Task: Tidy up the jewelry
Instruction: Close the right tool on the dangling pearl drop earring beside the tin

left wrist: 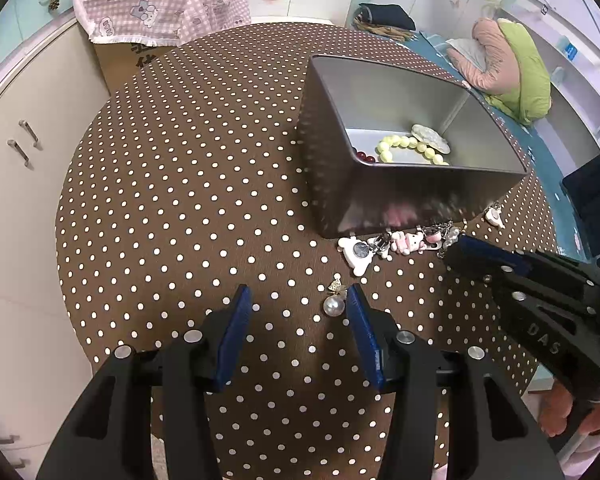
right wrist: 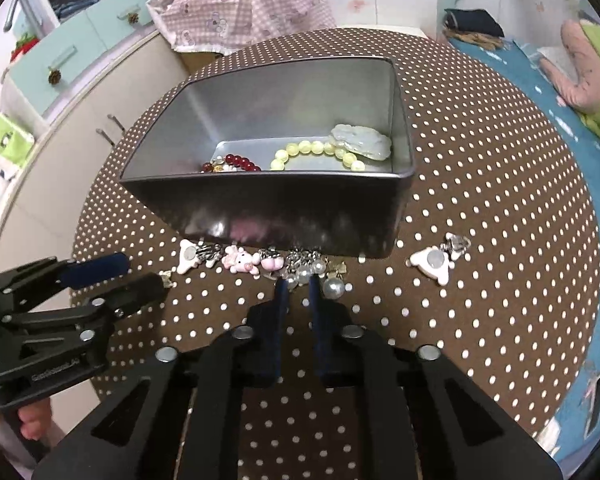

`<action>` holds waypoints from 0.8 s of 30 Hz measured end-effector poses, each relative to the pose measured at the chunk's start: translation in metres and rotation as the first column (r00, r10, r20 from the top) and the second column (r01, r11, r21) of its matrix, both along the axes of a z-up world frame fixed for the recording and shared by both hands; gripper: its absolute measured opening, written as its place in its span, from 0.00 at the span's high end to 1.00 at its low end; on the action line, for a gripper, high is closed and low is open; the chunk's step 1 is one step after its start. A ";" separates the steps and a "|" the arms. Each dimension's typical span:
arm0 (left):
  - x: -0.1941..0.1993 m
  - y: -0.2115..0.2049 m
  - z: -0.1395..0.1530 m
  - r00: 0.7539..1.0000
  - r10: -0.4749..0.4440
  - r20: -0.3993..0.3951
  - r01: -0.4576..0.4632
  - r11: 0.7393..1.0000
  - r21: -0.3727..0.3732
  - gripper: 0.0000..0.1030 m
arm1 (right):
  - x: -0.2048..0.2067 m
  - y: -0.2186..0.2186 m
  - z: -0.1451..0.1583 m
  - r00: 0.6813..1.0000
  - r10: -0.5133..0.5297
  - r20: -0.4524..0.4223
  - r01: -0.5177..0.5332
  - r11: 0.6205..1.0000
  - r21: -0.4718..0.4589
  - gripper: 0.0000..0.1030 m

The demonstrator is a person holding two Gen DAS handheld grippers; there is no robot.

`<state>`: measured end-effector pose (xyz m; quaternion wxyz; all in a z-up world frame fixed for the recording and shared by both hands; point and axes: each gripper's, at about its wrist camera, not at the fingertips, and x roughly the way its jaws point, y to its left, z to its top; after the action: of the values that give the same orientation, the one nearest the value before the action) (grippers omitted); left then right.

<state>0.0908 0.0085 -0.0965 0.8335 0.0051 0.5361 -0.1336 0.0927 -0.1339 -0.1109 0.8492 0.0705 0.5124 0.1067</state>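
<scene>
Left wrist view: the left gripper point(left wrist: 298, 312) hangs over the polka-dot tablecloth point(left wrist: 180, 200) with its blue pads partly apart and nothing between them; a pearl earring point(left wrist: 334, 300) lies just inside the right pad. Wide bare cloth spreads left of it, out to the round table's edge. Ahead to the right stands the metal tin point(left wrist: 380, 196), holding a yellow bead bracelet point(left wrist: 404, 150) and red beads point(left wrist: 364, 157). A charm bracelet point(left wrist: 400, 242) lies along the tin's near wall, and the right gripper point(left wrist: 454, 250) reaches its end from the right.

Right wrist view: the right gripper's pads point(right wrist: 282, 292) are closed tight on the pearly cluster of that charm bracelet point(right wrist: 302, 274), just short of the tin's wall point(right wrist: 280, 208). A white bear charm point(right wrist: 430, 264) lies apart on the right, with open cloth beyond. The left gripper point(right wrist: 140, 276) sits off to the left.
</scene>
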 end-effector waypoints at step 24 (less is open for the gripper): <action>-0.001 0.005 -0.001 1.000 -0.004 -0.012 0.004 0.999 -0.036 0.54 | 0.006 -0.009 -0.005 0.997 -0.044 -0.059 0.048 0.997 0.063 0.93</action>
<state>0.0894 0.0135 -0.0972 0.8300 -0.0095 0.5385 -0.1448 0.0985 -0.1427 -0.1156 0.8336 0.1127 0.5311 0.1017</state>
